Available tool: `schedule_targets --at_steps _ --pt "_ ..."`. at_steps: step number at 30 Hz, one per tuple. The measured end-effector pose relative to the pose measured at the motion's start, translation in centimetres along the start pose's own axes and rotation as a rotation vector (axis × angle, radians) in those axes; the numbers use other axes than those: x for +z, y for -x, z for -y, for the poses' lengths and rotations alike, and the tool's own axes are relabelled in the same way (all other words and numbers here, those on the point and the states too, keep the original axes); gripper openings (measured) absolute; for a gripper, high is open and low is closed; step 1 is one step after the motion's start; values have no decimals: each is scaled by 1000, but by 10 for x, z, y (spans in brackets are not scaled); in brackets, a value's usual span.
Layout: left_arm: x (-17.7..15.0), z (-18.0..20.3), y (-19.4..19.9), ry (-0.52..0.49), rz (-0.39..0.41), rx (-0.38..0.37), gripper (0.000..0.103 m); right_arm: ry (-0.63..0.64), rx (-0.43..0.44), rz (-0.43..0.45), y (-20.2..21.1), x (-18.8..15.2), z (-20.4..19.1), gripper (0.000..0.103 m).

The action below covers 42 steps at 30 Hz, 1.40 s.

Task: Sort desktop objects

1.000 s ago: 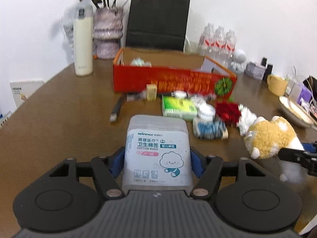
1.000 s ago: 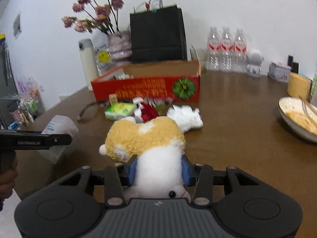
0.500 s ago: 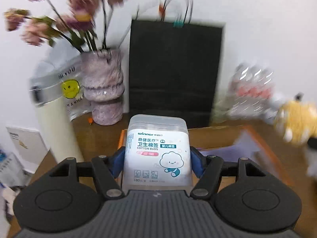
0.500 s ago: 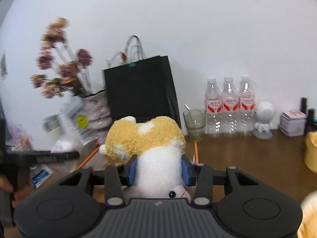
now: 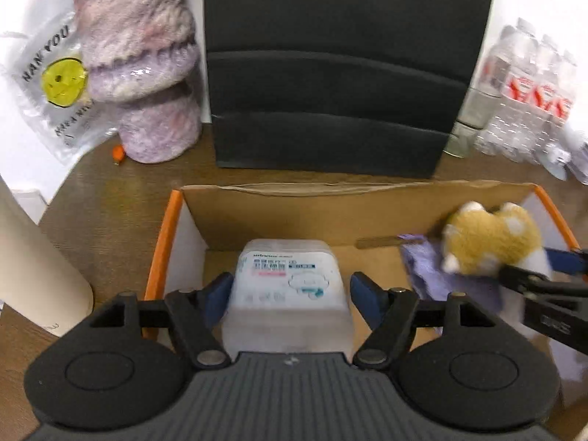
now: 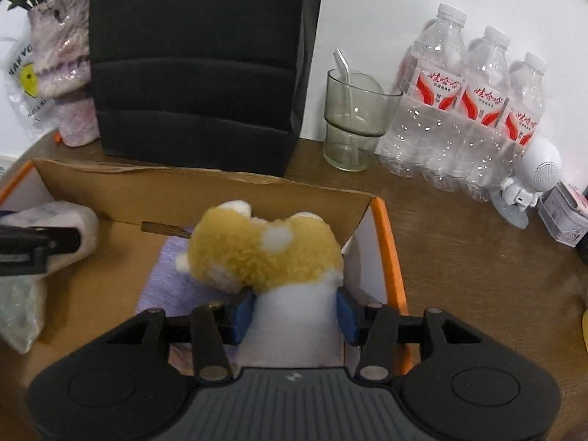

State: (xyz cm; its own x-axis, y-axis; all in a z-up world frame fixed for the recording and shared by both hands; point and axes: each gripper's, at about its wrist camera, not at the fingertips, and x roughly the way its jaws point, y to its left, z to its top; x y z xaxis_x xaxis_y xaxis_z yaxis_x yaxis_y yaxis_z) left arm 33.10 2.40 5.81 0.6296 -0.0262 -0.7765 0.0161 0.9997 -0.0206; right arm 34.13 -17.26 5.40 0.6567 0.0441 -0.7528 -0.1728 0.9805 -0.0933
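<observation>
Holding two things over the open brown cardboard box with orange edges (image 5: 172, 220) on the brown wooden counter (image 6: 459, 257).

Left hand-held gripper (image 5: 288, 288) spread a bit wide, blue pads just beside the clear plastic tub of cotton buds (image 5: 286, 286), not clearly pressing it; tub low in the box's left part. Right hand-held gripper (image 6: 294, 310) clamped on the fluffy yellow and white plush toy (image 6: 264, 253), over a soft purple cloth (image 6: 169, 279) in the box's right part. Behind the box: tall black paper bag (image 6: 198, 66), three clear water bottles (image 6: 474, 110).

A plain white wall (image 6: 386, 7) is standing behind the brown wooden desk (image 6: 459, 257), which is catching soft, even indoor light.
</observation>
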Motion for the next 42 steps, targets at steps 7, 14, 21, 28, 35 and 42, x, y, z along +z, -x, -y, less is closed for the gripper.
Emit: schedule_targets --at_steps 7,14,21,28,35,42 --pt "11 -14 67 -11 76 24 77 -13 46 29 64 19 12 79" --pt "-7 -11 117 -8 21 22 99 -81 190 -73 107 7 24 80" --pt "-33 -4 131 -10 -86 59 103 -148 207 -110 129 -20 28 83" --pt "-50 1 169 -12 54 116 103 -140 211 -42 161 -31 21 88" --pt "-131 9 200 13 465 47 103 -110 230 339 186 -104 9 89" --pt "-185 7 195 20 449 127 103 -121 186 399 192 -152 1 89"
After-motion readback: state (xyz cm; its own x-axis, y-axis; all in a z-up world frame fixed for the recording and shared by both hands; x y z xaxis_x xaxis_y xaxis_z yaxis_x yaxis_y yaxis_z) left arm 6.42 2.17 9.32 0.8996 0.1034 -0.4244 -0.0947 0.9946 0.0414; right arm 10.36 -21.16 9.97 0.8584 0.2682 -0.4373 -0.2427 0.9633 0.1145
